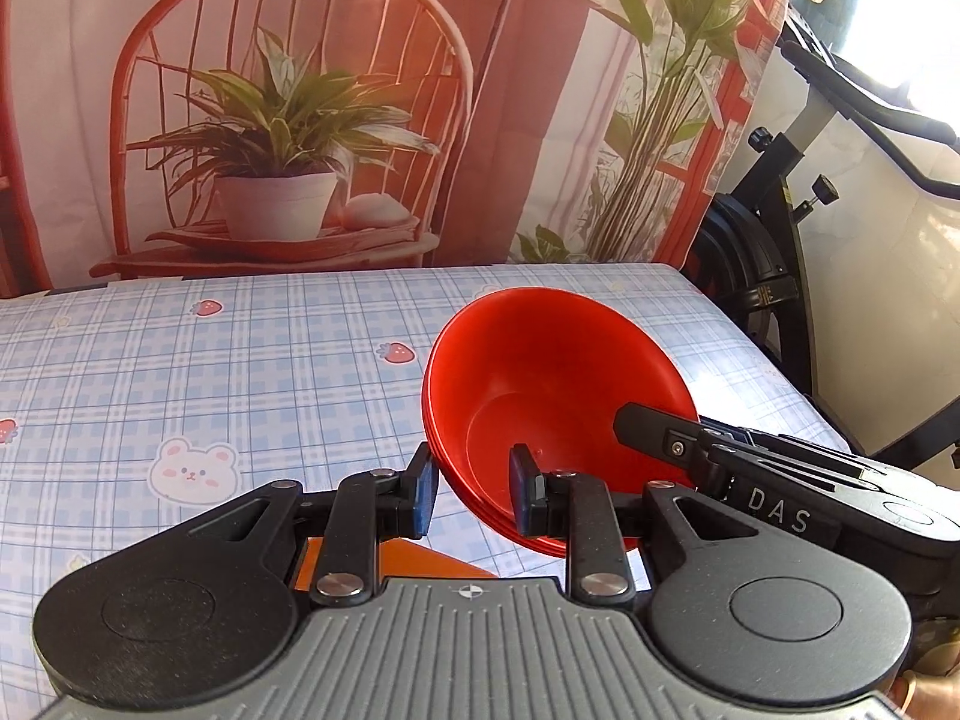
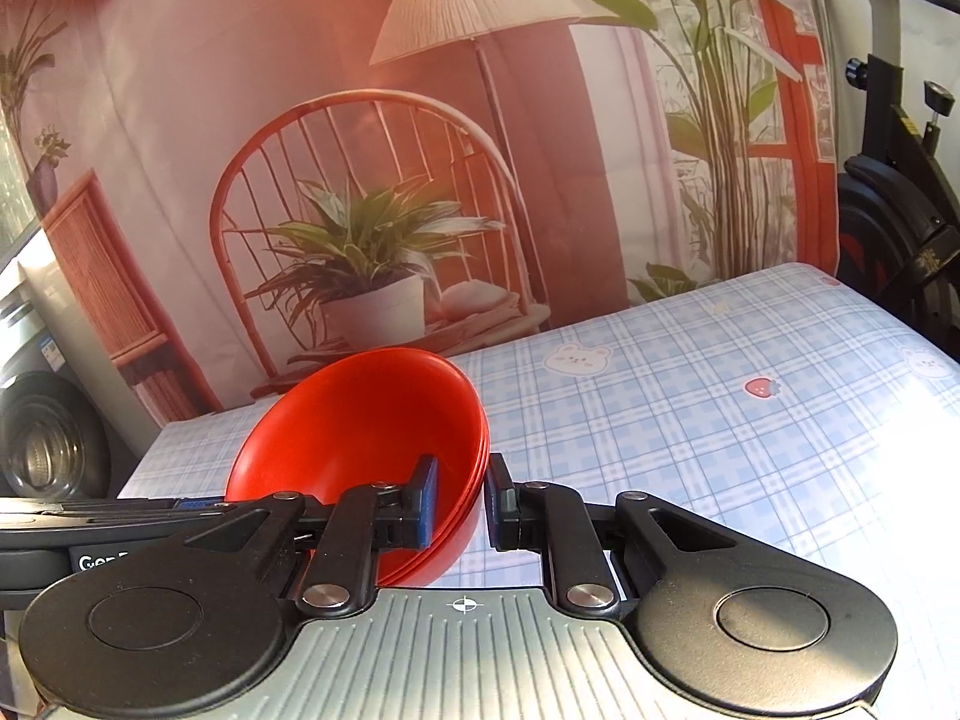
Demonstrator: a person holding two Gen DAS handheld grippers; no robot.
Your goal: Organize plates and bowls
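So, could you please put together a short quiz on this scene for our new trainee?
1. True or false: both grippers straddle the rim of the red bowls.
2. How many nested bowl rims show: A one, B about three, C ten?
3. What covers the table?

Key: 1 true: left gripper and right gripper each have one finger inside. 2 B. 3 A blue checked cloth with bears and strawberries.
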